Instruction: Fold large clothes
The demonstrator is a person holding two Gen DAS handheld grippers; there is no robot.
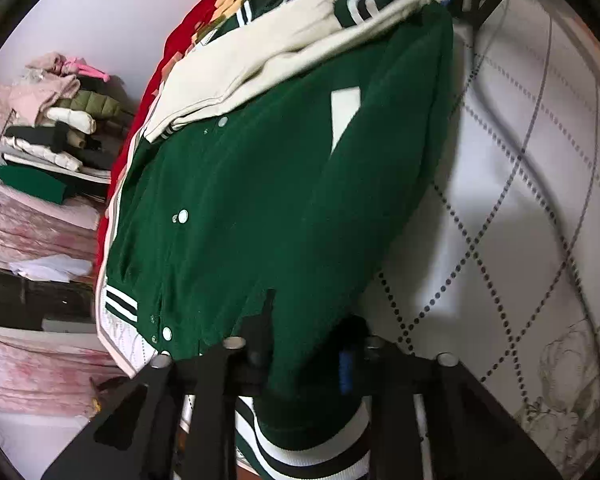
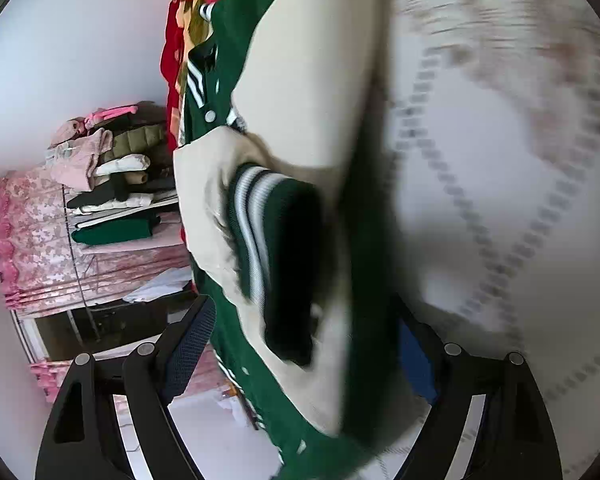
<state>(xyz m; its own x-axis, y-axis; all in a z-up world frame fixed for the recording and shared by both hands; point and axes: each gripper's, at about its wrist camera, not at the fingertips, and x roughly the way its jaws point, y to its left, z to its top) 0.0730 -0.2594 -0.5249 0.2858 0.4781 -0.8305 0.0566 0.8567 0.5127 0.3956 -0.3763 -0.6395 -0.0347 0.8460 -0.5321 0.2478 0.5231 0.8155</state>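
A green varsity jacket (image 1: 284,200) with cream sleeves (image 1: 260,60), snap buttons and striped cuffs lies on a white quilted bed (image 1: 540,184). My left gripper (image 1: 304,356) is shut on the jacket's green hem near the striped band (image 1: 300,452). In the right wrist view the jacket (image 2: 256,360) fills the middle, blurred. My right gripper (image 2: 304,344) is shut on its cream sleeve (image 2: 312,92), with the striped green cuff (image 2: 276,232) lying between the fingers.
A red floral blanket (image 1: 172,52) lies beyond the jacket. A stack of folded clothes (image 1: 56,132) sits on a pink-covered shelf (image 1: 28,220) at the left, also in the right wrist view (image 2: 112,184). The white quilted bed (image 2: 500,200) stretches to the right.
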